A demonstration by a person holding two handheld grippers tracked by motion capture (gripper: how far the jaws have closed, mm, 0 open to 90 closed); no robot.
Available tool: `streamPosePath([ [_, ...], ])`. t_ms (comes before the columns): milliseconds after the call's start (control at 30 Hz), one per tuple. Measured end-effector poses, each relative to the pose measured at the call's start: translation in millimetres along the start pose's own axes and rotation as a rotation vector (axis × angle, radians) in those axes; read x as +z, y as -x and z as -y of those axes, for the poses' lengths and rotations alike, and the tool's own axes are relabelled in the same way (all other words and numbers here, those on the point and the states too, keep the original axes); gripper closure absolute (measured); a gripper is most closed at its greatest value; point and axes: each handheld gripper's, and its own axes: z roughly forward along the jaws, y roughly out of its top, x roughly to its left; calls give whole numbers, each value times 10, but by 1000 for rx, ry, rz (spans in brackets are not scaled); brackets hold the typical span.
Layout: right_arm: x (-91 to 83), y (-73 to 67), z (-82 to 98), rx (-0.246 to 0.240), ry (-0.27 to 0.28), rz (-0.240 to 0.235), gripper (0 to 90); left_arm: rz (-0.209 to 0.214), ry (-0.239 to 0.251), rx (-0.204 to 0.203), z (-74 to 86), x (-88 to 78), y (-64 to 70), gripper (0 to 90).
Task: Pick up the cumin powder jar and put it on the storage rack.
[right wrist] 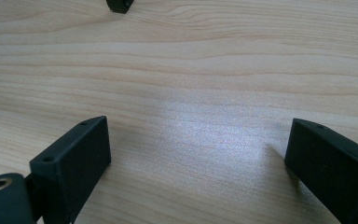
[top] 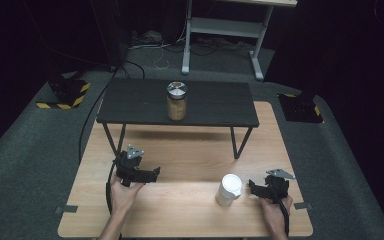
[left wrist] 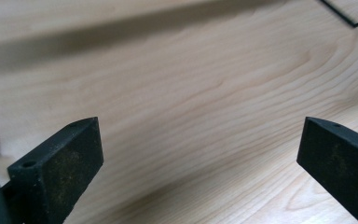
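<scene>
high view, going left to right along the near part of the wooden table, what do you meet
left hand-held gripper → white cup → right hand-held gripper

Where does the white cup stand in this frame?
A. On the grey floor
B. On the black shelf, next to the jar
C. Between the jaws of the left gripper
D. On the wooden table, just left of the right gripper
D: in the high view the white cup stands upright on the wooden table, close beside the right gripper, whose jaws are open with nothing between them.
</scene>
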Motion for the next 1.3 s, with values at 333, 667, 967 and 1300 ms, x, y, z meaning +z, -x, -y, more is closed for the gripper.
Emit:
streamPosePath([
  [333,0,-1,0,0,0,0,62,-51,3,-28,313,258,-29,3],
  [667,0,-2,0,0,0,1,61,-90,-9,-21,426,399,-1,3],
  [967,0,-3,0,0,0,1,61,-118,14,31,510,446,65,3],
  [1300,0,-3,0,0,0,1,61,-126,8,61,520,457,81,3],
])
